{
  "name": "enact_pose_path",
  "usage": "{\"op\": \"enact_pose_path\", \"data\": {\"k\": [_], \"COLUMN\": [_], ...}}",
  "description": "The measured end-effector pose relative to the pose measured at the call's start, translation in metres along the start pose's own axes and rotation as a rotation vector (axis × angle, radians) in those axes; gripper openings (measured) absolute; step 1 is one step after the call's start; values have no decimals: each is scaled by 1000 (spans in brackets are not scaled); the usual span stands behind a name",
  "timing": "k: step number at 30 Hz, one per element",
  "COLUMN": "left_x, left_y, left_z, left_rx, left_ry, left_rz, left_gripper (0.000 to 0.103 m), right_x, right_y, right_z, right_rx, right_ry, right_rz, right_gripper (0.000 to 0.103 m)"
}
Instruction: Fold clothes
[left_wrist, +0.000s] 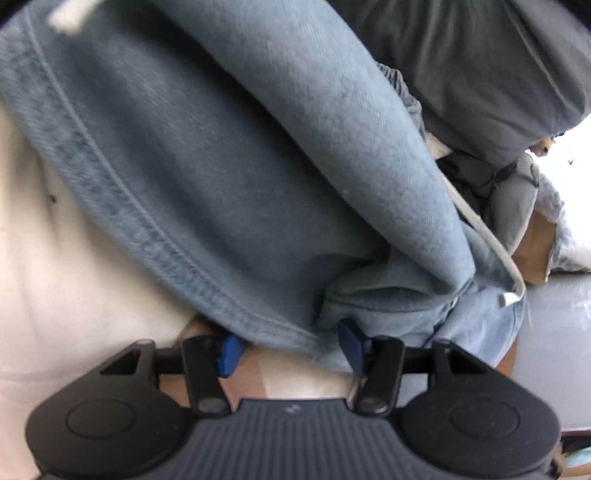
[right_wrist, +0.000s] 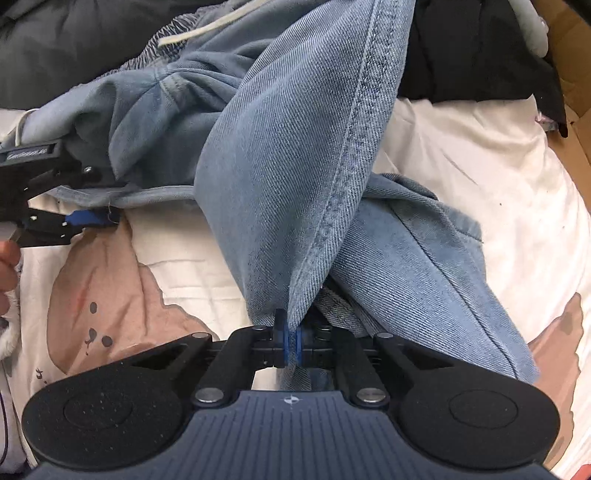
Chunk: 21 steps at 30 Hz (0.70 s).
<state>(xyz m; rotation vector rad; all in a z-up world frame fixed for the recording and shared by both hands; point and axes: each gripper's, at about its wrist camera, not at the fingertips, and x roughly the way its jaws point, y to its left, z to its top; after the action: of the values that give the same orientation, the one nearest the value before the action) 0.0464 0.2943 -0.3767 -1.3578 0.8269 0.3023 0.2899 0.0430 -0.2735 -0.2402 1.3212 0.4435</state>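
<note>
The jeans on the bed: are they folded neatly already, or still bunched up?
Still bunched up. The jeans lie twisted in loose ridges on the bedcover, one end pinched in the shut right gripper.

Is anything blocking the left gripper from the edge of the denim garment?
Nothing visible does. The left gripper stands open with the hemmed edge of the denim garment draped directly between its fingers, over the white bedding.

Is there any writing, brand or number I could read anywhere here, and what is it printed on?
Left claw: white lettering on its black body, too blurred to read.
Right claw: only a small round emblem, no words.
Jeans, bedsheet: no text; the white tag is blurred.
</note>
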Motion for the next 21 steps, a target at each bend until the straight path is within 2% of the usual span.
{"op": "enact_pose_path", "data": {"k": [1,2,3,6,9,13,21], "left_x": [2,4,5,-1,-16,-42,-89], "left_y": [0,0,0,-6,-15,-26,-41], "left_z": [0,0,-1,-6,-16,-31,-41], "left_rx": [-5,-9,-10,30,108,216,354], "left_ry": [10,19,27,24,64,101,127], "left_rz": [-8,-16,-23,-28,-30,-13,51], "left_gripper": [36,15,8,5,4,4,3], "right_x": [-5,-11,-18,-44,-73,-109,-155], "right_y": [-1,-2,-4,-16,-33,-54,-88], "right_z": [-1,-1,-2,-1,6,11,13], "right_rx": [-3,-6,-10,-15,-20,-36,-37], "right_ry": [-3,-10,-18,-47,-71,-103,-141], "right_rz": [2,2,-1,-22,-52,-108,-214], "right_gripper": [1,1,1,0,0,0,1]}}
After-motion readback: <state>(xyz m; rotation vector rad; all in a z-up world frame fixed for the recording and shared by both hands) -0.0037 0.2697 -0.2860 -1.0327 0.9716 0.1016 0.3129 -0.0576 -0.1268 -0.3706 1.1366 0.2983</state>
